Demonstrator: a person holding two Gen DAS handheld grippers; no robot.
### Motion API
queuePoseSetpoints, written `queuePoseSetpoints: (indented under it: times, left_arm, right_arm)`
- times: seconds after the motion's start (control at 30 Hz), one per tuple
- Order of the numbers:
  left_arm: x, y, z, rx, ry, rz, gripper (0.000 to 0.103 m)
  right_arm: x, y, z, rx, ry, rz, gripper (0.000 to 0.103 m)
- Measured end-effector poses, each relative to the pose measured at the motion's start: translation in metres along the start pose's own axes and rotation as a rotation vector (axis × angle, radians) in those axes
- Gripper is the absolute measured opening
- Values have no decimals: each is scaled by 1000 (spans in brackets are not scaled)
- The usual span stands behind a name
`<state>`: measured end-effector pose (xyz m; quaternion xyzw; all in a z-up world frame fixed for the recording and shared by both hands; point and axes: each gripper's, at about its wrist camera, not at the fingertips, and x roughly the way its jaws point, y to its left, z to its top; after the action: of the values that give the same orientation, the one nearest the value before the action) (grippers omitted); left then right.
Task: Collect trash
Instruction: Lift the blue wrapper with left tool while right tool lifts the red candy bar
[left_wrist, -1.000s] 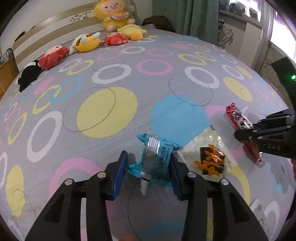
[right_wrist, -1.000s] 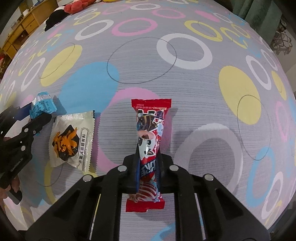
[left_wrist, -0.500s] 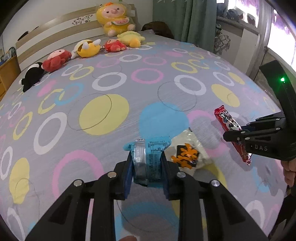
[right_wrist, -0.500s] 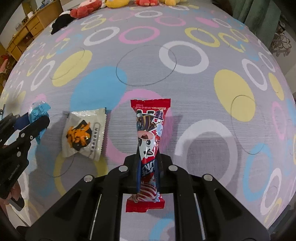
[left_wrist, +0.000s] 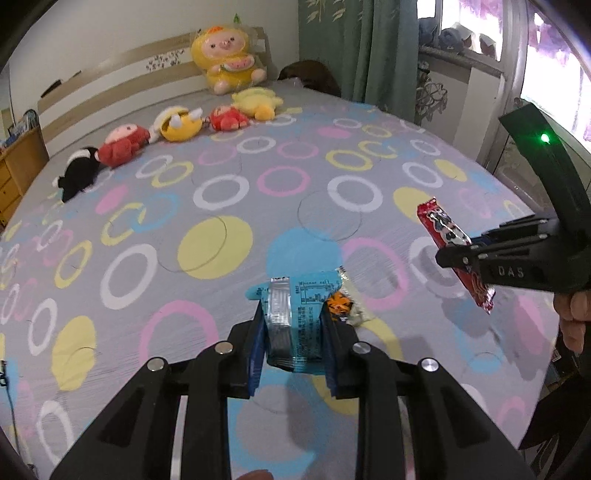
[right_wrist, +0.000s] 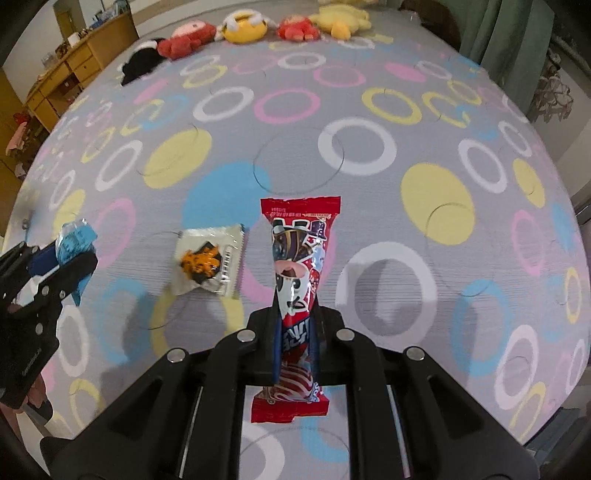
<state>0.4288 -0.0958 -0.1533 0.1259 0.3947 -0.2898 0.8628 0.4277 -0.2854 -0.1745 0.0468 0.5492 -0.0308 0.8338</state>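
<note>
Setting: a home bedroom. Indicators: a bed (left_wrist: 221, 206) with a circle-patterned cover, a row of plush toys (left_wrist: 173, 123) along the striped headboard (left_wrist: 110, 94), a wooden dresser (right_wrist: 74, 70) (drawers visible), and green curtains (left_wrist: 354, 48) beside a window.

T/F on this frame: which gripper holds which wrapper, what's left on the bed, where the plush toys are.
1. The left gripper is shut on the blue wrapper. True.
2. The right gripper is open and empty. False: it is shut on the red wrapper.
3. The white and orange packet lies on the bed, held by neither gripper. True.
4. The plush toys sit in a row right beside the packet. False: they line the far end of the bed, by the headboard.
5. The red wrapper lies flat on the bed. False: it is held clear of the cover.
</note>
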Motion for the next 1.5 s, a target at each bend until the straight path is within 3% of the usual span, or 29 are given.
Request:
queuePoseSetpoints:
  times: [0.43, 0.83, 1.23, 1.5]
  left_arm:
    - [-113, -37, -1, 33, -71, 66, 26]
    - [-208, -79, -18, 5, -144, 104, 26]
    - [-269, -96, -61, -93, -161, 141, 26]
    - [-286, -114, -120, -124, -113, 118, 26]
  right_arm:
    - [-121, 14, -26, -47, -133, 45, 11]
    - [-226, 16, -85, -101, -245, 110, 11]
    - [-295, 22, -165, -163, -313, 149, 11]
    - [-316, 20, -229, -181, -338, 160, 11]
